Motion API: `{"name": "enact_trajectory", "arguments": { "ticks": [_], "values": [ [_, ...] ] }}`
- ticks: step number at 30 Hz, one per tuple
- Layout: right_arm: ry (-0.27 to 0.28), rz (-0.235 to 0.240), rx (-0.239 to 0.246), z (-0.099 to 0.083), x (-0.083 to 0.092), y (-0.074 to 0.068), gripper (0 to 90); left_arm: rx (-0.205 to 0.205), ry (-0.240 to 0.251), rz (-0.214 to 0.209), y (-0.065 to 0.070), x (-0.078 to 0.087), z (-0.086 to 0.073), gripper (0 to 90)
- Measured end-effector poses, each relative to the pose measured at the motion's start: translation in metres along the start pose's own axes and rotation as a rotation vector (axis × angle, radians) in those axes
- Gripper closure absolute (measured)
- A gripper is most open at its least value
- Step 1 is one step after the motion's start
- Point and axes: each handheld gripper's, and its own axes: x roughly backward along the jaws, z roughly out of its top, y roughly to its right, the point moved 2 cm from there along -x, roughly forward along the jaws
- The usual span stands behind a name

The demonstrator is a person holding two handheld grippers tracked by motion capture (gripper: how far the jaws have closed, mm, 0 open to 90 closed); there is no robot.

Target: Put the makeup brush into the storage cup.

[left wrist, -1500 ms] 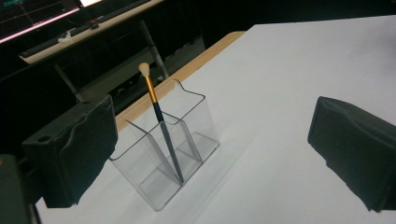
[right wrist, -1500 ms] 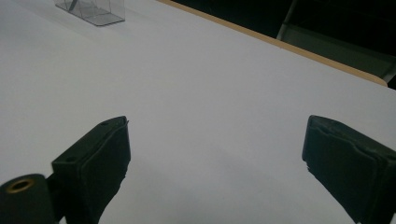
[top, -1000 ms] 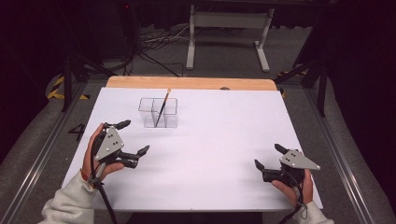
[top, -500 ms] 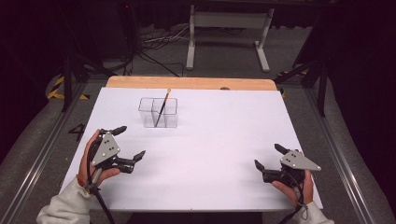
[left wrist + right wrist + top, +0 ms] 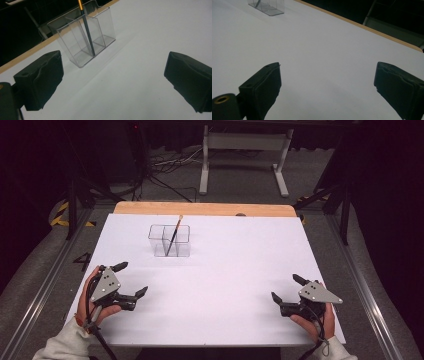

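My left hand-held gripper [image 5: 128, 280] rests low over the near left part of the white worktop [image 5: 235, 270], its two black jaws spread wide with nothing between them. Ahead of it and a little to its right, well apart, stands a clear plastic holder [image 5: 169, 240] split into compartments. A thin dark pencil [image 5: 173, 236] with an orange-yellow upper end leans inside one compartment, tip down on the holder's floor and top tilted away from the gripper. In the left gripper view, the holder [image 5: 83, 41] sits just beyond my left jaw, and the pencil [image 5: 87, 32] rises out of the open top.

I judge the pencil light, stiff and smooth, likely to slip or pivot if pinched off-centre. The best hold looks to be the exposed shaft above the rim. The holder seems light and may slide or tip.

Far to the right, my right hand-held gripper [image 5: 283, 287] sits on the near right part of the worktop, jaws also wide apart and empty, with the holder [image 5: 266, 6] distant, ahead and to its left.
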Motion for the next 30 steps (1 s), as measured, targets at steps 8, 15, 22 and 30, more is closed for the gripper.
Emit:
{"name": "enact_trajectory", "arguments": {
  "ticks": [8, 15, 22, 30],
  "values": [
    [0.001, 0.004, 0.002, 0.000, -0.001, -0.001, 7.9, 0.053, -0.013, 0.004, -0.007, 0.005, -0.018, 3.4],
    [0.002, 0.004, 0.003, 0.000, -0.001, -0.001, 7.9, 0.094, -0.031, 0.002, -0.011, 0.008, -0.031, 3.8],
    [0.000, 0.011, 0.003, 0.000, -0.002, -0.002, 7.8, 0.140, -0.023, -0.003, -0.011, 0.013, -0.040, 3.9],
    [0.004, 0.018, -0.001, 0.000, -0.004, -0.002, 7.7, 0.180, 0.002, -0.047, -0.006, 0.017, -0.047, 4.6]
  ]
}}
